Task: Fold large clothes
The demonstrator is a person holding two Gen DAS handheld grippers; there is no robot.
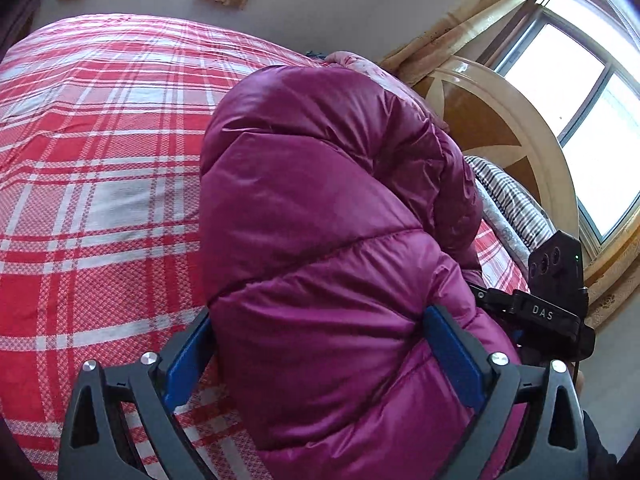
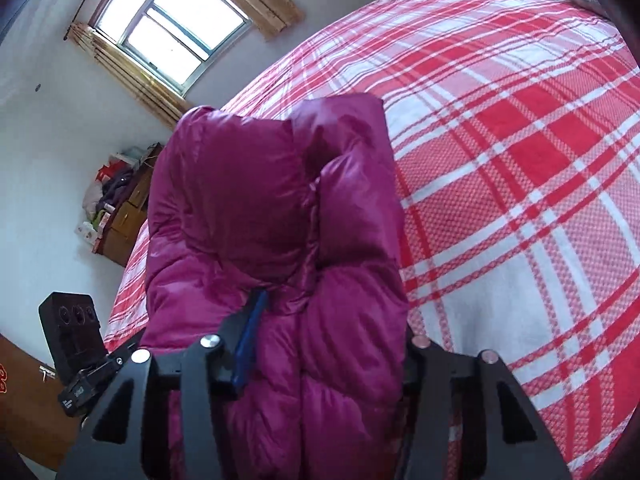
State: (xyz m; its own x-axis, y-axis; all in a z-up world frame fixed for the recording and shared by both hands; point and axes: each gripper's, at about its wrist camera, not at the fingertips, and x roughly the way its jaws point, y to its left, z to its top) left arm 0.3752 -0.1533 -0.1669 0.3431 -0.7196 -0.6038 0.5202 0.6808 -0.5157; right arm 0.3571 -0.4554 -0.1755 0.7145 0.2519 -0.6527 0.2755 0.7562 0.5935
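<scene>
Two handheld grippers straddle a magenta puffer jacket point(image 1: 320, 240) bundled on a bed. Nearest the left camera, the left gripper point(image 1: 320, 344) stands spread wide, its blue pads point(image 1: 452, 356) flanking a thick quilted fold; whether they press it cannot be told. In the right view, the right gripper point(image 2: 324, 340) sits narrower around another fold of the jacket, one blue pad point(image 2: 250, 340) against the fabric, the other finger hidden behind the padding, so a firm pinch cannot be confirmed. The jacket lies heaped on the red-and-white plaid bedspread point(image 1: 100, 160), near its edge. Beyond it, a striped pillow point(image 1: 512, 200) leans on a wooden headboard point(image 1: 480, 120), and curtained windows point(image 2: 168, 24) light the room.
</scene>
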